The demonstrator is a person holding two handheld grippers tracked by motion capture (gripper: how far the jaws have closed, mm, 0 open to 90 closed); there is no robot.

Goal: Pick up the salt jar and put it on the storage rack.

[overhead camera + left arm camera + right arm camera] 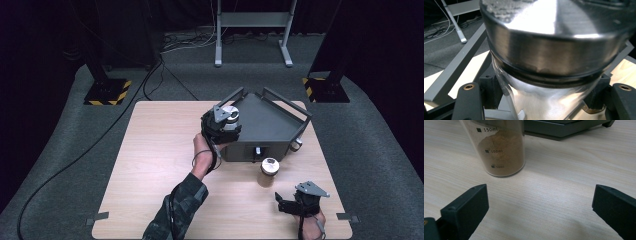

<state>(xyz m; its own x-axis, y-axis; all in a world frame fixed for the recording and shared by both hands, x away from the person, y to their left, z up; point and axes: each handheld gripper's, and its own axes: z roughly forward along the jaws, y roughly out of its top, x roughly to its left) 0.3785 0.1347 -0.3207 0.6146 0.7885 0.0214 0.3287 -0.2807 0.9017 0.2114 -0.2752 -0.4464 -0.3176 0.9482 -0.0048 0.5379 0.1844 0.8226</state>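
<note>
Dark curtains and grey carpet ring the pale wooden table (165, 165) where we work, with a metal stand and loose cables on the floor beyond it. Our business is the jar with the metal lid (230, 116): we hold it clamped in our left gripper (223, 123), lifted off the table at the near left corner of the grey tray (272, 122). In the left gripper view the lid (554, 37) fills the upper picture and the black pads (491, 90) press on the clear body just under it, so the jaws are closed on the jar. Its long axis looks close to upright, lid on top, with the tray's rail (456, 75) running off behind and to the left.

Outward from there, a second jar of brown powder (269, 172) stands upright on the table just in front of the tray. In the right gripper view its printed volume marks show, and the powder (504, 155) reaches a little above the middle mark. Our right gripper (292, 202) rests low near the table's near right corner, jaws spread wide with nothing between them. The brown jar lies ahead of it and to its left, near but apart, and the right hand is clearly the nearer one to it. We judge the held jar is bound for the tray floor, just beyond the gripper
</note>
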